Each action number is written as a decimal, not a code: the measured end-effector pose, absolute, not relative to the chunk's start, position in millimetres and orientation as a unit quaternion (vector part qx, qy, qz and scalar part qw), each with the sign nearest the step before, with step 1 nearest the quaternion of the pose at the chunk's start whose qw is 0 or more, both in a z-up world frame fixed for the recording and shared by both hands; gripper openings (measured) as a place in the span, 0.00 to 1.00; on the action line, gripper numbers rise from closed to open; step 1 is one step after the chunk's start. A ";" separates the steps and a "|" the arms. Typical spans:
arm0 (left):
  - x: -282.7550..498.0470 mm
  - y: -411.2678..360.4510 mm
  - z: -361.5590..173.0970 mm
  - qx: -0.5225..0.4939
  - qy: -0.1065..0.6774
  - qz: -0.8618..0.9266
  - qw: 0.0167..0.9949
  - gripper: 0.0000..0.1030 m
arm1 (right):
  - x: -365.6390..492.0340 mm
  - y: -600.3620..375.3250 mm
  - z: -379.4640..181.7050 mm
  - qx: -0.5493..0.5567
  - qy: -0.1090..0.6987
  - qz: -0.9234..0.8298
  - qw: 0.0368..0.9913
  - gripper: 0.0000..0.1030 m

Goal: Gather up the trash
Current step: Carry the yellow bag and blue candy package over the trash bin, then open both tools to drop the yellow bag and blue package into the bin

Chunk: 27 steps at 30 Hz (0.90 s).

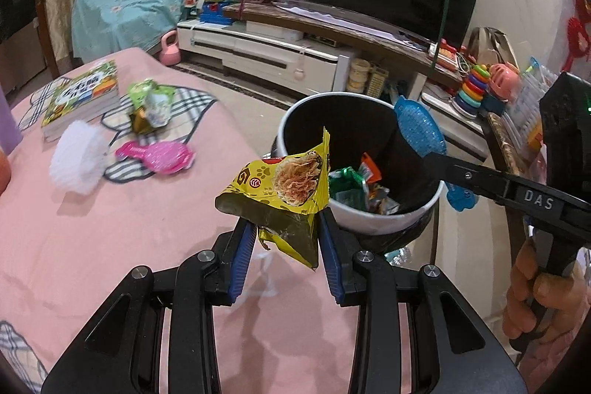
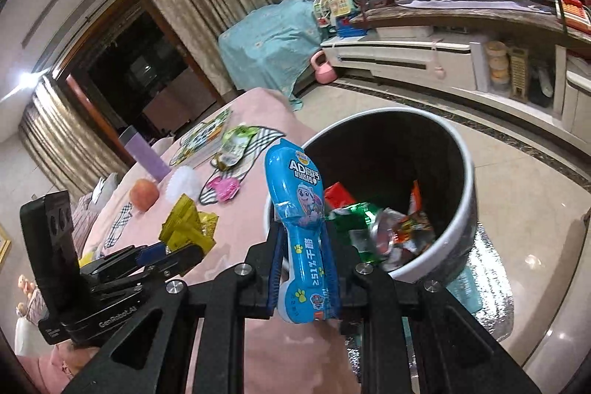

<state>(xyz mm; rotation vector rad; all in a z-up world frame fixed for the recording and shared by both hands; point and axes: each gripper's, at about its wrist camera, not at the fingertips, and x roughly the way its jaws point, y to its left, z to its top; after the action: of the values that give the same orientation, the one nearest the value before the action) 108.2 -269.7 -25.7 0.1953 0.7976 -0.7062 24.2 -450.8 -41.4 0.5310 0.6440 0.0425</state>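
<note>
My left gripper is shut on a crumpled yellow snack wrapper, held above the pink table edge just in front of the bin. The white bin has a dark inside and several wrappers at its bottom. My right gripper is shut on a blue bone-shaped snack packet, which stands upright at the near rim of the bin. In the left wrist view the blue packet hangs over the bin's right rim. The right wrist view shows the left gripper with the yellow wrapper to the left.
On the pink tablecloth lie a green wrapper, a pink packet, a white bristly ball, a book, an apple and a purple box. A TV stand and toys stand behind the bin.
</note>
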 end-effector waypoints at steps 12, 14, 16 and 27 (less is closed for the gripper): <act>120.9 -315.2 -15.5 0.108 0.377 -0.358 0.847 0.32 | 34.1 -478.8 -48.3 0.269 0.319 -0.003 0.909 0.20; 124.3 -320.9 -16.6 0.109 0.380 -0.361 0.845 0.32 | 38.1 -483.6 -49.6 0.270 0.321 -0.005 0.908 0.20; 128.2 -330.0 -19.2 0.113 0.385 -0.362 0.841 0.32 | 42.3 -488.3 -51.8 0.270 0.325 -0.009 0.906 0.20; 140.1 -359.1 -33.5 0.134 0.402 -0.365 0.829 0.32 | 51.8 -501.4 -56.2 0.271 0.337 -0.017 0.901 0.20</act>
<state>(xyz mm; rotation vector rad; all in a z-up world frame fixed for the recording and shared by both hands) 140.1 -359.1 -33.5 0.2847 0.8536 -0.7739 51.8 -501.4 -56.2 0.5608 0.6976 -0.0359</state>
